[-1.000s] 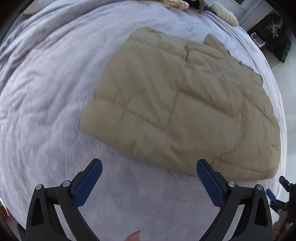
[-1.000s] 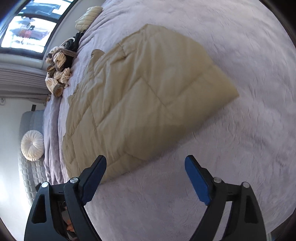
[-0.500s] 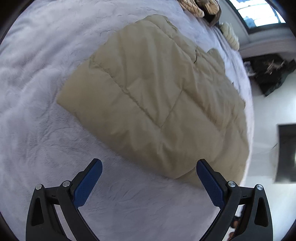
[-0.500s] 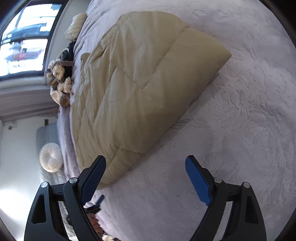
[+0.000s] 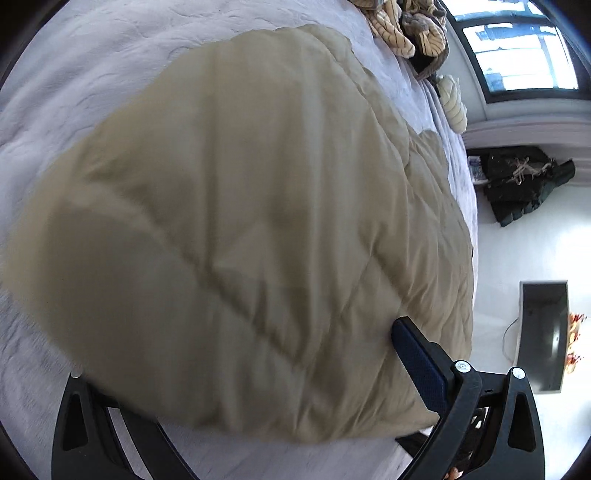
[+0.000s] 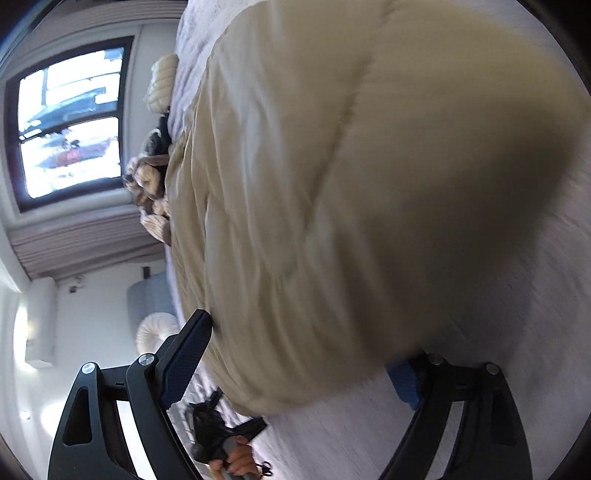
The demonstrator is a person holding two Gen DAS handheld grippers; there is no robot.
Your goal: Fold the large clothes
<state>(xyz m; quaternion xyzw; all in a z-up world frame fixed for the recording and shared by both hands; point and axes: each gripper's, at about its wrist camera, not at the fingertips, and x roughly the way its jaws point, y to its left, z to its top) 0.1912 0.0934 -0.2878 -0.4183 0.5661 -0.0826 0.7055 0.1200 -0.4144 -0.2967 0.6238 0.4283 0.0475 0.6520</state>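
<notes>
A tan quilted jacket (image 5: 258,206), folded, lies on a pale lilac bedspread (image 5: 92,55) and fills both views. My left gripper (image 5: 297,325) is open wide at the jacket's near edge. Its right blue pad (image 5: 417,365) rests against the fabric, and its left finger is hidden behind the bulging padding. My right gripper (image 6: 288,317) is open wide as well, with the jacket (image 6: 332,184) edge bulging between its jaws. One of its fingers (image 6: 188,354) is beside the fabric; the other (image 6: 404,384) is partly covered by it. In the right wrist view, a hand (image 6: 236,458) holds the left gripper low down.
Knitted clothes (image 5: 406,26) are piled at the bed's far end near a window (image 5: 517,48). A cream pillow (image 5: 454,99) lies at the bed's edge. Dark clothes (image 5: 524,184) and a grey box (image 5: 543,332) sit on the white floor. A round cushion (image 6: 155,332) stands beyond the bed.
Both grippers have sunk toward the bed and rolled. The jacket, which lay ahead of the fingertips, now fills the space between both pairs of jaws. The jaws stay wide.
</notes>
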